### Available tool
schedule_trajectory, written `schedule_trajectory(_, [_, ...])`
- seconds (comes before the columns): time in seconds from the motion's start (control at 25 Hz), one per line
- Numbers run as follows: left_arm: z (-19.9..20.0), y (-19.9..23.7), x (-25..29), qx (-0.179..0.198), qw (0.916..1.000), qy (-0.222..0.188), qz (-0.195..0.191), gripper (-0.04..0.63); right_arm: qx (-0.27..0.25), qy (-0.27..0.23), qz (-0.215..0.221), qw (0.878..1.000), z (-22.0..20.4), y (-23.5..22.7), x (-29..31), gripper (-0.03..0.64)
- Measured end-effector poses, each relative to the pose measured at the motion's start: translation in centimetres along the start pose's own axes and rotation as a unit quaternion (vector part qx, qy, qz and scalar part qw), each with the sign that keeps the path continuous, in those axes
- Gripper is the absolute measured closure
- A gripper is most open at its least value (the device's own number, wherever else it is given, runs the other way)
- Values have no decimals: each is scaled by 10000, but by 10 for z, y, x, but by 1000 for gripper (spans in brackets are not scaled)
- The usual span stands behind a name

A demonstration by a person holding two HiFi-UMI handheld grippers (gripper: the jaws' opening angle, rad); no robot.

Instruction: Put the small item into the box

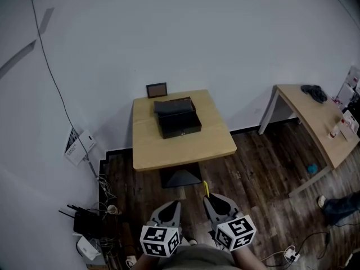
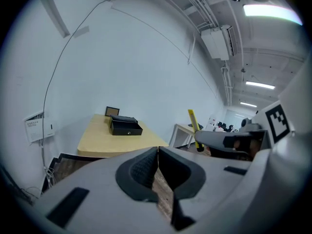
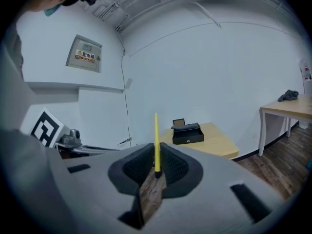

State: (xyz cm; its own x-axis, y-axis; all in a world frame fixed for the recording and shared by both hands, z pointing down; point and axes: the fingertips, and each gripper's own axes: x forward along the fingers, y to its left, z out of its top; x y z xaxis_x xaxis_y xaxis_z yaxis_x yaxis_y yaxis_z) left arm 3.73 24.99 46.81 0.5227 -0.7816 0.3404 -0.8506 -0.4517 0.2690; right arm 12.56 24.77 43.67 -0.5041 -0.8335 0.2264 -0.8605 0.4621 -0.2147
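A thin yellow stick with a dark lower tip stands upright between the pads of my right gripper, which is shut on it; in the head view the yellow stick pokes forward from my right gripper. My left gripper is shut with nothing between its pads; it hangs beside the right one as my left gripper above the floor. A black open box sits on the far part of a wooden table, well ahead of both grippers. The box is small in the right gripper view.
A small dark picture frame stands behind the box against the white wall. A second wooden table with dark cloth stands at the right. Cables and a router lie on the dark wood floor at the left.
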Motion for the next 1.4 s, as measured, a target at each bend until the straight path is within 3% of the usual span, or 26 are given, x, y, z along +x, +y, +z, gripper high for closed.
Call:
schedule_trajectory(0.2, [4, 3, -6, 132, 9997, 68, 193, 592, -48, -137, 21, 9999, 14, -4, -3, 581])
schedule_trajectory(0.6, [18, 12, 15, 199, 9996, 121, 181, 592, 38, -209, 24, 9998, 25, -12, 22, 580])
schedule_trajectory(1.4, [72, 121, 132, -209, 9993, 99, 296, 592, 106, 168, 232, 9995, 53, -56, 182, 580])
